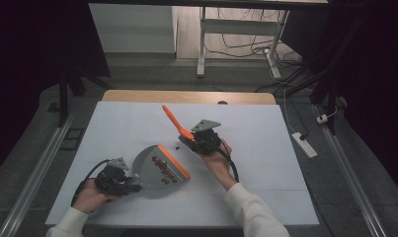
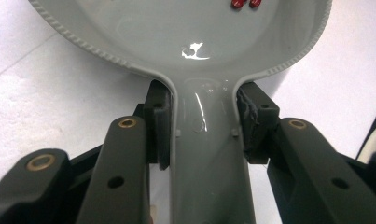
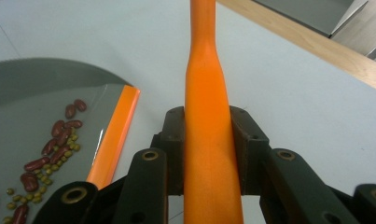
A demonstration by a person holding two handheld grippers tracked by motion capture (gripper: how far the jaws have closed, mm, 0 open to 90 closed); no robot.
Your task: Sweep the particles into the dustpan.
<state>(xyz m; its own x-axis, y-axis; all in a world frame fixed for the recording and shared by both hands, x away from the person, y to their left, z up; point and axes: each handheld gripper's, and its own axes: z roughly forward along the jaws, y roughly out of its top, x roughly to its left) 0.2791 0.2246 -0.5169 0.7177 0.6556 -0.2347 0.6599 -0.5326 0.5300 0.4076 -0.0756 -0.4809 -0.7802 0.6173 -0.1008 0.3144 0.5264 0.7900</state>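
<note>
Jaws of left gripper [image 2: 202,135] clamped on smooth grey handle of dustpan [image 2: 185,37], pads pressed against both sides. Jaws of right gripper [image 3: 209,140] closed on glossy orange handle of brush [image 3: 208,116], waisted above the pads and flaring below.

Seen from high view: dustpan [image 1: 157,170] a rounded grey plastic shell with straight orange lip, lying flat on pale table [image 1: 265,168] at left of centre; brush [image 1: 176,123] handle slanting up and away from right gripper [image 1: 192,140], tilted off the table, just beyond the orange lip. Beans [image 1: 163,169] scattered in pan, a few loose ones [image 1: 179,146] on table by the lip.

Shown close in left gripper view: ribbed rim on pan edge, shiny glare in bowl. Shown close in right gripper view: kidney-shaped red beans [image 3: 55,140] mixed with small round green ones [image 3: 66,148].

Left hand [image 1: 90,195] low near table edge, gripper [image 1: 135,187] pointing right. Right hand [image 1: 216,158] reaching forward, white sleeve [image 1: 251,210] angled in from bottom.
</note>
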